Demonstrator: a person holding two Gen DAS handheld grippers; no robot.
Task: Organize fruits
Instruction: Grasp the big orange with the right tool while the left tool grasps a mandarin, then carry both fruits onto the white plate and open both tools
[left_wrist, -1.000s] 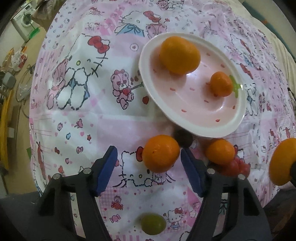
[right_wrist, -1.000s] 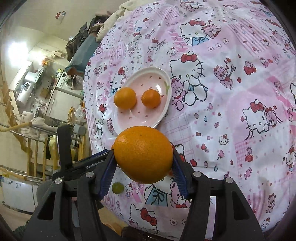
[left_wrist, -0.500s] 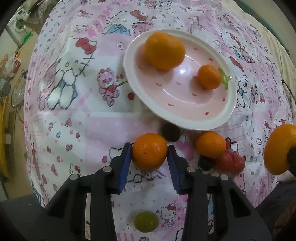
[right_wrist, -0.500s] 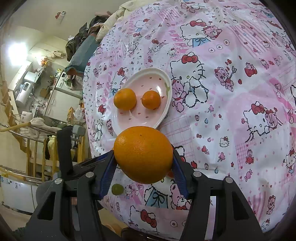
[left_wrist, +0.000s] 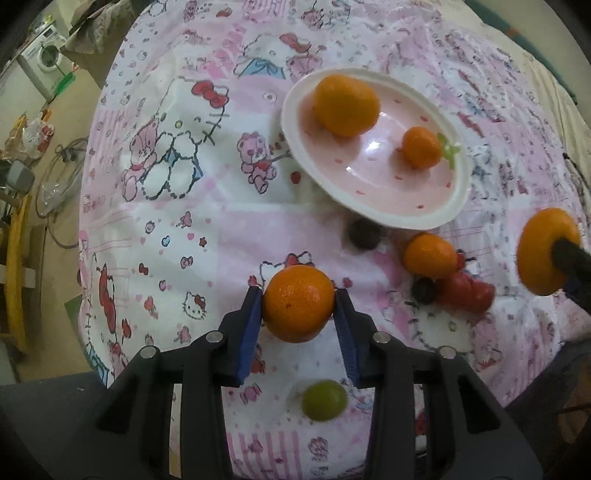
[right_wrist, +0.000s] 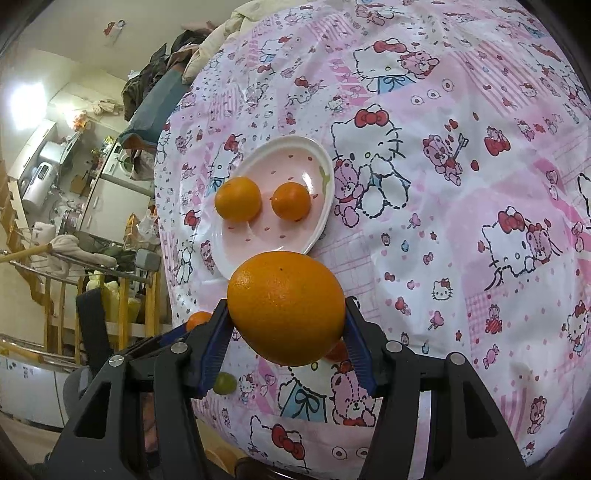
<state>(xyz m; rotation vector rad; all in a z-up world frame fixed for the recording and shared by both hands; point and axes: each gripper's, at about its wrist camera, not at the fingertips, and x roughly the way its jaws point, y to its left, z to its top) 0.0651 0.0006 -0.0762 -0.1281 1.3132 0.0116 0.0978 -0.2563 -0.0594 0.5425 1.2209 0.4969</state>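
Note:
My left gripper is shut on a small orange and holds it above the cloth. My right gripper is shut on a large orange, which also shows at the right edge of the left wrist view. A pink-and-white plate holds two oranges, a big one and a small one; it also shows in the right wrist view. On the cloth lie another small orange, red grapes, two dark grapes and a green grape.
The table carries a pink Hello Kitty cloth that drops off at the left and near edges. Beyond it are a floor with cables and a washing machine. The right wrist view shows cluttered shelves and a railing at the left.
My left gripper closed on the small orange and lifted it off the cloth toward the camera. My right gripper kept holding the large orange nearly still.

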